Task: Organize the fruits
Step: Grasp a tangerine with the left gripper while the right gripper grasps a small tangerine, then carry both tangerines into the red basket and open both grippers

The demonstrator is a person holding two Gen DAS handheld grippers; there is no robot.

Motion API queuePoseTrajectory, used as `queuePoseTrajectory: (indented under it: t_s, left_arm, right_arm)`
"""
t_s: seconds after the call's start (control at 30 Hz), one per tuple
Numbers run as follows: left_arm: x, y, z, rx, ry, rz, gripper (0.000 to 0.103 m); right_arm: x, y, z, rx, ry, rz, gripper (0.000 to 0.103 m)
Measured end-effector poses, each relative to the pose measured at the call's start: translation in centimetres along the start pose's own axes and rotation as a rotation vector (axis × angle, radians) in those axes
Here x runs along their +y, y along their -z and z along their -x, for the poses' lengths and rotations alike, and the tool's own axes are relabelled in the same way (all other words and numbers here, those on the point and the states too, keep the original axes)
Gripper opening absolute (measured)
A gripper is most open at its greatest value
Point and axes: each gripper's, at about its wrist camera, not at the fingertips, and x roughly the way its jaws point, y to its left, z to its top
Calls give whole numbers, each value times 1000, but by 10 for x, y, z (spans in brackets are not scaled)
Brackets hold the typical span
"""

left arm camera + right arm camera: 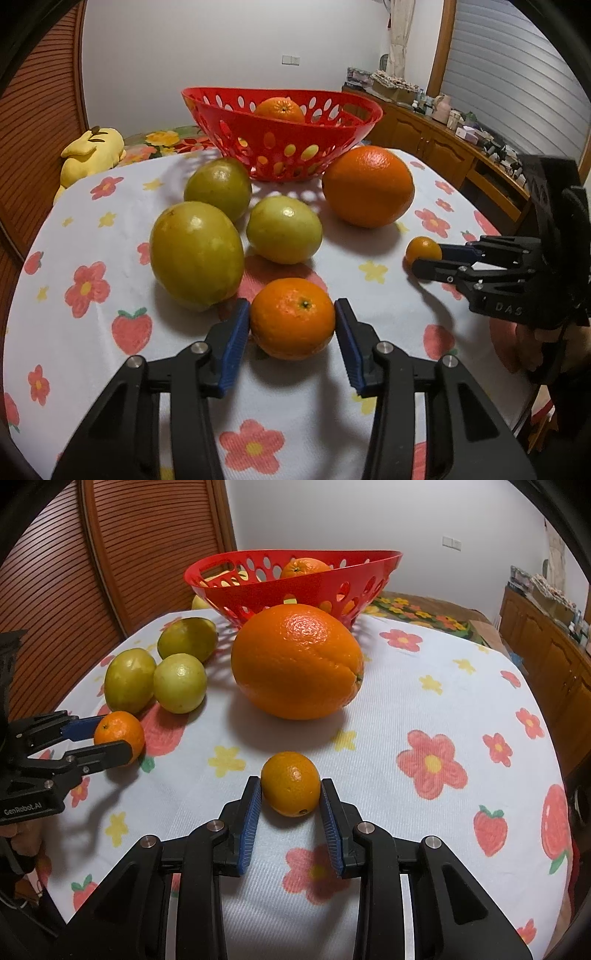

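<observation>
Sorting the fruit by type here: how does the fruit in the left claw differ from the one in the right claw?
The mandarin in the left claw is the larger of the two, deeper orange, with a green stem end facing up. The kumquat-like fruit in the right claw is smaller, more yellow-orange and oval, lying tilted. Both are citrus, sit on the flowered tablecloth, and are gripped between blue pads.
</observation>
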Motion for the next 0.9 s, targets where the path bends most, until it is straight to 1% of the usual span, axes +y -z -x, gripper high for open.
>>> queuePoseTrajectory:
  t_s: [0.23,0.47,0.63,0.9]
  left_arm:
    - [-2,-10,16,-43,4,-3,45]
    - [-3,-29,30,-96,3,-4,45]
    - [-4,-41,36,-123,3,-9,45]
    - [-6,-60,43,-156,2,-15,45]
  right_arm:
    - [-1,-1,1,-13,-23,-1,31]
    - [0,-3,11,-38,-17,18,31]
    - [0,-11,25,-69,-19,24,31]
    - [0,-33,50,-131,-15,48,31]
